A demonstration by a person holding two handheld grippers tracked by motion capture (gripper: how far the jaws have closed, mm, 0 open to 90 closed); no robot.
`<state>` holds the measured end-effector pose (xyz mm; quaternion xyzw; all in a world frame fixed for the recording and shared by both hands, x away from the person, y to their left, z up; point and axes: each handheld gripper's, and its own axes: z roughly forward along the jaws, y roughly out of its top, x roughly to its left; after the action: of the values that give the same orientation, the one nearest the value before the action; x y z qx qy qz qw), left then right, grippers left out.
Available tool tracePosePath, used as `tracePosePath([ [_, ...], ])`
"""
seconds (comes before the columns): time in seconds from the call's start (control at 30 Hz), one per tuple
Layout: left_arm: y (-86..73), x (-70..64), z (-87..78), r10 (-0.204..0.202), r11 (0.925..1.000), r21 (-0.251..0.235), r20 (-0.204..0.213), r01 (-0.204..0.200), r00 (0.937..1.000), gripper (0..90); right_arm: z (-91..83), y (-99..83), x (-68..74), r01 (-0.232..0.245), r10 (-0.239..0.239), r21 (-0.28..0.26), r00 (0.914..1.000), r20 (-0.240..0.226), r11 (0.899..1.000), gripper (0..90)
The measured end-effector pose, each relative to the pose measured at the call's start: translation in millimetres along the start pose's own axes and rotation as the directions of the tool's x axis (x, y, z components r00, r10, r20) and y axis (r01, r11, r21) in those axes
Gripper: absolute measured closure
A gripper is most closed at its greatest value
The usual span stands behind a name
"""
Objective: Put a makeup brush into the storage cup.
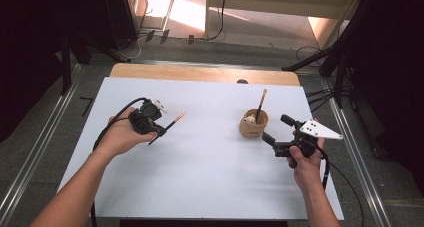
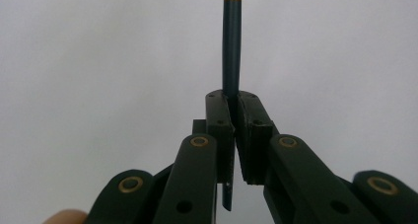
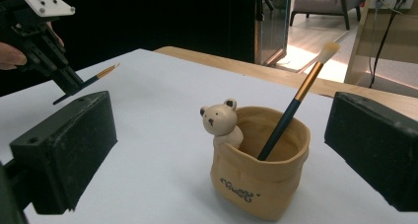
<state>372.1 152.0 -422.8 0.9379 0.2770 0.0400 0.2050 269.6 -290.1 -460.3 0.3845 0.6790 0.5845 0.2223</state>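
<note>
My left gripper [image 1: 159,131] is shut on a thin dark brush [image 1: 172,123] with a gold band, held over the white sheet at the left; its handle [image 2: 230,61] runs up between the closed jaws. A tan pot [image 1: 253,124] with a small bear figure [image 3: 220,121] stands right of centre, and a second brush [image 3: 295,100] leans inside it, bristles up. My right gripper [image 1: 276,131] is open just right of the pot, its pads [image 3: 69,145] wide apart on either side with nothing between them. The left gripper [image 3: 69,90] and its brush [image 3: 101,75] also appear far off in the right gripper view.
The white sheet [image 1: 200,177] covers most of a wooden table [image 1: 200,73]. Dark stands and cables [image 1: 340,57] surround the table on the floor. Metal rails [image 1: 30,152] run along both sides.
</note>
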Motion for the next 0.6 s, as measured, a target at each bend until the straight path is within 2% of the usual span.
tracePosePath([
  [0.13,2.8,-3.6,-2.7,0.002,0.998,-0.063,0.02,0.0,0.9998,86.4,0.4,5.8,0.9,0.001,-0.001,0.006,1.0,0.007,1.0,0.0],
  [0.33,7.3,-7.9,-6.7,0.007,0.9936,-0.113,0.012,-0.005,0.9999,86.4,3.0,14.5,3.1,0.003,-0.003,0.001,1.0,0.002,1.0,0.0],
  [0.6,9.6,-11.4,-10.4,-0.002,0.979,-0.204,0.0,0.002,1.0,86.4,9.6,21.5,7.2,0.003,-0.003,0.001,1.0,-0.006,1.0,0.0],
])
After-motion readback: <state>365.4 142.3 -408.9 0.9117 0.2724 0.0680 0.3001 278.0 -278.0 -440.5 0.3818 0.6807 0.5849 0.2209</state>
